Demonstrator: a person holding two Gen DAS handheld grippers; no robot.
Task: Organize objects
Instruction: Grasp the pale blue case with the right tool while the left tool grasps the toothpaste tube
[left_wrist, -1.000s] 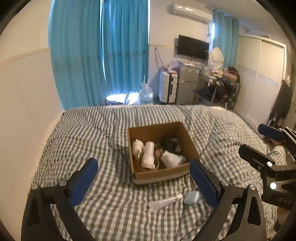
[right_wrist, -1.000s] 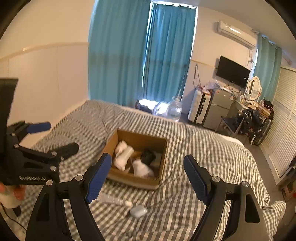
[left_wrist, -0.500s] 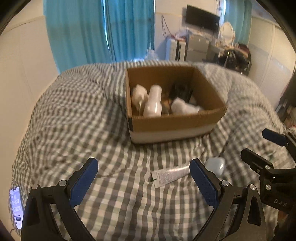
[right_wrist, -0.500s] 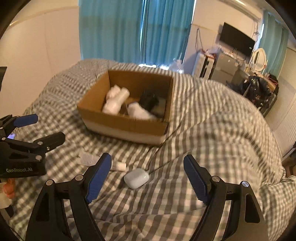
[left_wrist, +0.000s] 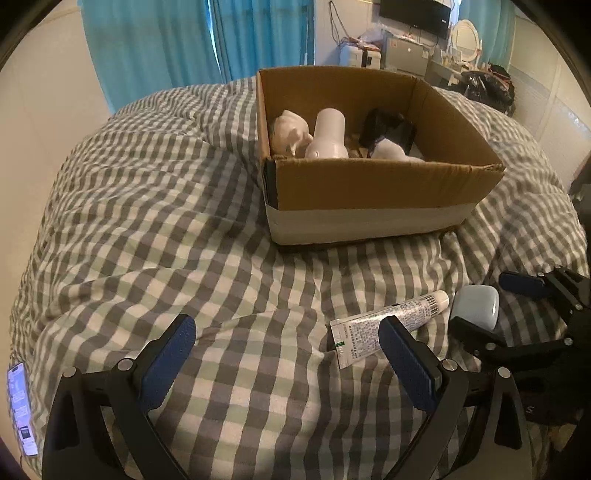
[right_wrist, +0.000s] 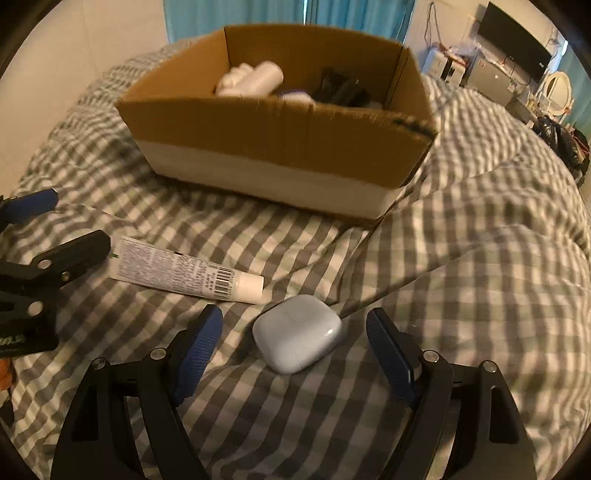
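Earbuds case (right_wrist: 297, 333), small glossy pale-blue plastic pebble, sits on the checked bed quilt (right_wrist: 461, 258) between the right tool's (right_wrist: 294, 350) wide-apart blue pads — light, hard, likely slippery, so squeeze its flat sides.

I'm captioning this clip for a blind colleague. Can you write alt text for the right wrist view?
The open right gripper hovers low over a gingham bedspread, its blue-padded jaws either side of a small white earbud case. A white tube lies just left of the case, near the left gripper, and an open cardboard box holding pale and dark items sits beyond.
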